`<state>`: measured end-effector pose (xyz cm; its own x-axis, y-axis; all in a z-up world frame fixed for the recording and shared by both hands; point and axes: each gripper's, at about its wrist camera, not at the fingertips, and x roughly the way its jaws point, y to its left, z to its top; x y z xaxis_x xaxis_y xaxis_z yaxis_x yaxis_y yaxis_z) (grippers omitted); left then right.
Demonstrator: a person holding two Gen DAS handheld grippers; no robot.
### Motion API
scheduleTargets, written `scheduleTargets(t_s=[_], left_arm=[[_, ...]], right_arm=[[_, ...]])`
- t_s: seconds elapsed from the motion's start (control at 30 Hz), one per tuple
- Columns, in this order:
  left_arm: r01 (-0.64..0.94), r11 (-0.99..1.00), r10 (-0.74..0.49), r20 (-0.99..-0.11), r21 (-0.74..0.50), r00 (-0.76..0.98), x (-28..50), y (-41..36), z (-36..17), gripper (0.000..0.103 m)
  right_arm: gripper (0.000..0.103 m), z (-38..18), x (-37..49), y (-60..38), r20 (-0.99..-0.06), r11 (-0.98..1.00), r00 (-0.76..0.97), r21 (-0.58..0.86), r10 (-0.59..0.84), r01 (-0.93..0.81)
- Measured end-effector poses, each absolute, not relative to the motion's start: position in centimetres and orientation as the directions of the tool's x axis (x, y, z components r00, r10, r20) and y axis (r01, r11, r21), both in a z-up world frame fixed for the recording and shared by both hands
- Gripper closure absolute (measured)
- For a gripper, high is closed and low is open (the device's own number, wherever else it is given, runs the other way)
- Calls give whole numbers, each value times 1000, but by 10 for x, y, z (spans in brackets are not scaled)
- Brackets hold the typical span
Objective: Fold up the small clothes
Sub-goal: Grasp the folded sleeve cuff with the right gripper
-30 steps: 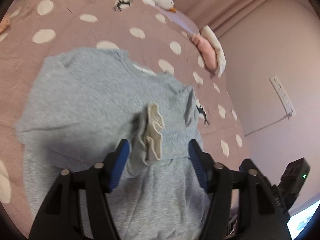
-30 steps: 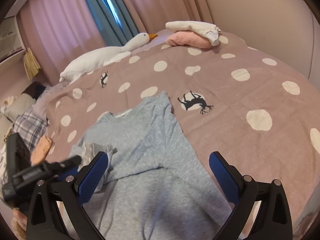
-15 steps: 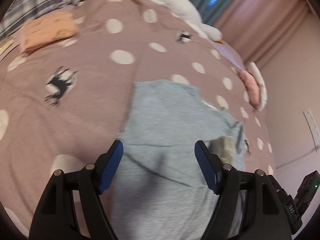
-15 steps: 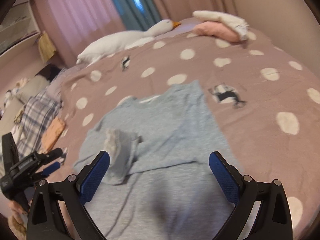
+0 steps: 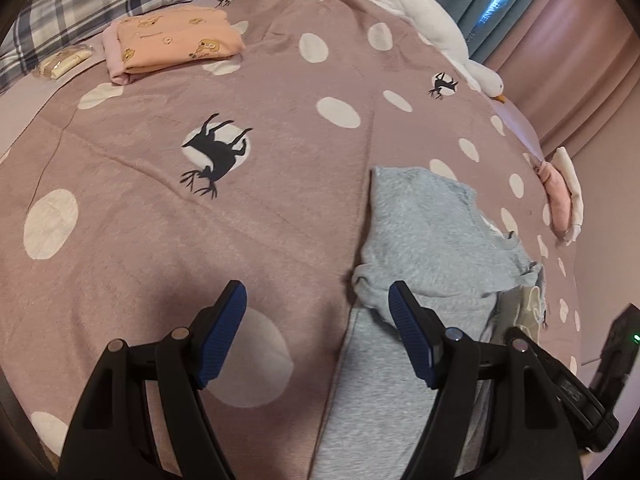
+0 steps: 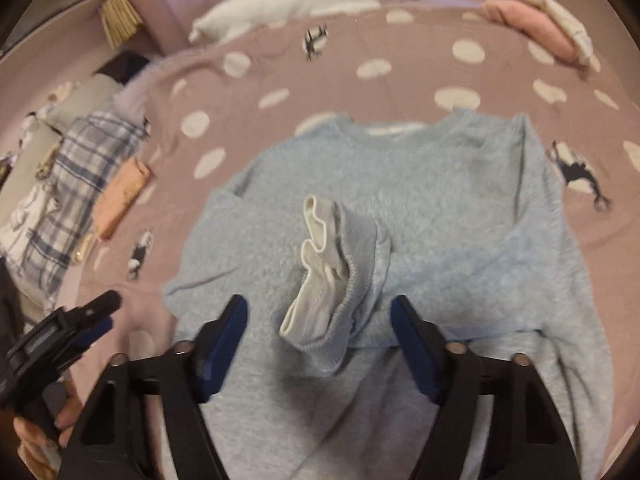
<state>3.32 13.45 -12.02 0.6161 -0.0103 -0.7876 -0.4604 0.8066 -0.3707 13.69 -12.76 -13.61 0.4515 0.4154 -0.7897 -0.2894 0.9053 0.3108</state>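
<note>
A small light-blue sweater [image 6: 440, 208] lies flat on the pink polka-dot bedspread [image 5: 160, 220], with one sleeve folded across its chest so the white-lined cuff [image 6: 320, 280] stands up. My right gripper [image 6: 320, 324] is open and hovers just above that cuff, holding nothing. In the left wrist view the sweater [image 5: 424, 240] lies to the right. My left gripper [image 5: 316, 320] is open and empty over the bedspread at the sweater's left edge. It also shows at the lower left of the right wrist view [image 6: 96, 316].
A folded peach garment [image 5: 172, 42] lies at the far left of the bed. A white goose plush [image 5: 420, 24] and a folded pink and cream pile [image 5: 560, 200] lie near the far edge. A plaid pillow [image 6: 72, 184] is at the left.
My left gripper has let go of the sleeve cuff and swung left off the sweater to its edge. My right gripper has moved left over the cuff.
</note>
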Motion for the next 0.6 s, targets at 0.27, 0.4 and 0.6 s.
scheduleTargets(t_s=[0.27,0.4,0.6], left_arm=[[-466,804,-14,-796,-369,605,34,137,-125,29],[-462,807,-17,-796,-368,605,36,138,-126,29],[-462,802,-27,-796,-378,604,39,138,-127,29]], right_arm=[[82,-160,148,-120,-851,939,415,232,323,-255],[84,-144,150,-122,-830,932,449,213,331,-294],[84,-86,151,-120,-744,917,565,166,358,-362]])
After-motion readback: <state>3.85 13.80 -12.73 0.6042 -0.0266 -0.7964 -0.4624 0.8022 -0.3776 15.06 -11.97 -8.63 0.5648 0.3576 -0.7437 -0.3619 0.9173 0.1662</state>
